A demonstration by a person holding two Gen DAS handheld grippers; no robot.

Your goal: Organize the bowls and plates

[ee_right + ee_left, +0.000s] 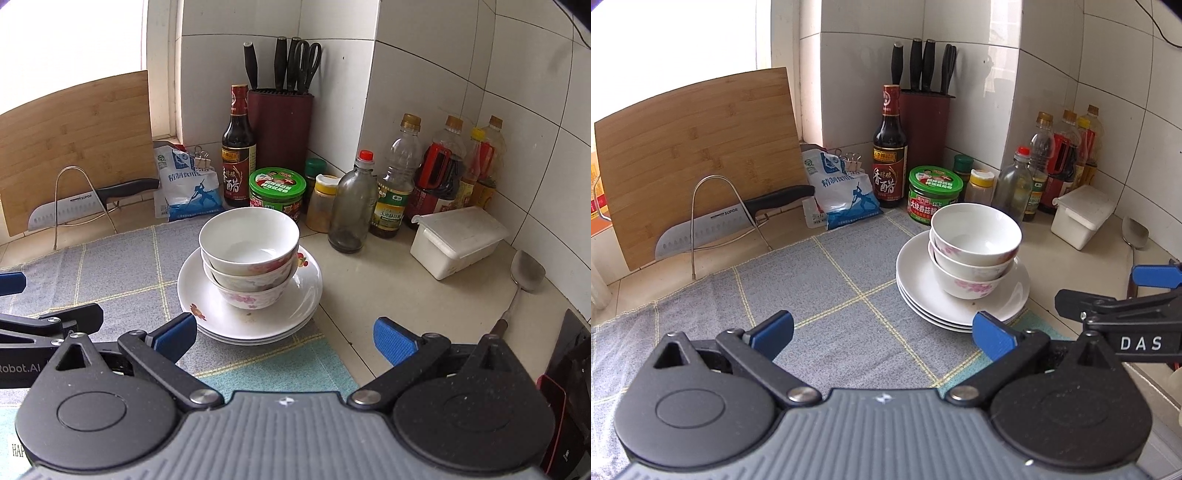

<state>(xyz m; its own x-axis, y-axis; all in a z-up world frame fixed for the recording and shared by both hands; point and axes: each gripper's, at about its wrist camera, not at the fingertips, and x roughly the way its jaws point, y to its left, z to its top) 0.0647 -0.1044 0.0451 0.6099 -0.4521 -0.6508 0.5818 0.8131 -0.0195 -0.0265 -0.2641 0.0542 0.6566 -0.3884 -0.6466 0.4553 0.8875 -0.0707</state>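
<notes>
Three white bowls (975,247) (249,254) with pink flower prints are nested upright on a stack of three white plates (916,291) (207,310), which rests on the right edge of a grey checked cloth (820,295) (122,266). My left gripper (882,332) is open and empty above the cloth, just near and left of the plates. My right gripper (284,338) is open and empty too, in front of the plates' near rim. In the left wrist view the right gripper shows at the right edge; the left gripper appears at the left edge of the right wrist view.
Behind the stack stand a green-lidded jar (277,194), a vinegar bottle (238,147), a knife block (282,125), several oil and sauce bottles (395,184) and a salt bag (838,188). A white lidded box (458,240) and metal spatula (524,277) lie right. A cutting board (698,158) and knife (713,229) lean at left.
</notes>
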